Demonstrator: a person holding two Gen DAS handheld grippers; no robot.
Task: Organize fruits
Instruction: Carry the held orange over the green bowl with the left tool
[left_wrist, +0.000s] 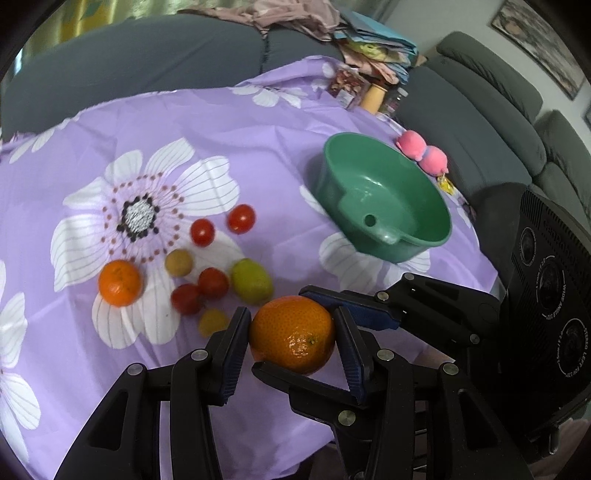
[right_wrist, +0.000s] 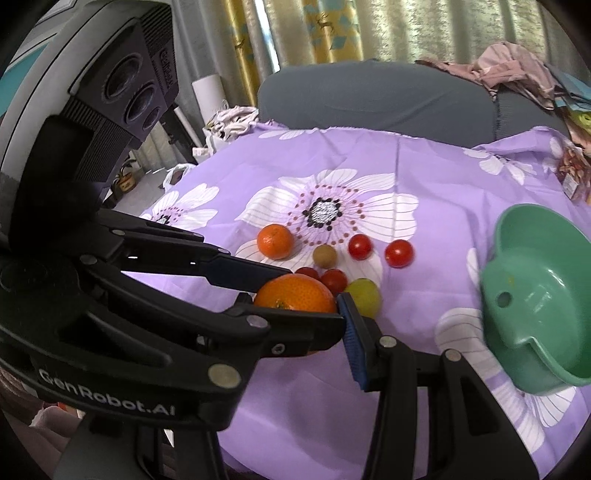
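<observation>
A large orange (left_wrist: 291, 339) (right_wrist: 295, 295) hangs above the purple flowered cloth with both grippers shut on it crosswise. My left gripper (left_wrist: 291, 332) (right_wrist: 303, 299) squeezes its sides. My right gripper (left_wrist: 299, 336) (right_wrist: 295, 306) clamps it from the right, one blue pad (left_wrist: 332, 299) above it; in the right wrist view its left finger is hidden. On the cloth lie a smaller mandarin (left_wrist: 120, 282) (right_wrist: 275, 240), several cherry tomatoes (left_wrist: 241, 218) (right_wrist: 399, 253), a green fruit (left_wrist: 252, 280) (right_wrist: 364, 297), a tan round fruit (left_wrist: 178, 262) and a small yellow one (left_wrist: 212, 322). The green bowl (left_wrist: 388, 177) (right_wrist: 535, 295) holds nothing.
A pink plush toy (left_wrist: 424, 151) lies beyond the bowl at the table's edge. Jars and packets (left_wrist: 373, 96) stand at the far corner. Grey sofas (left_wrist: 498, 92) with piled clothes (right_wrist: 517, 70) surround the table. Curtains (right_wrist: 332, 33) hang behind.
</observation>
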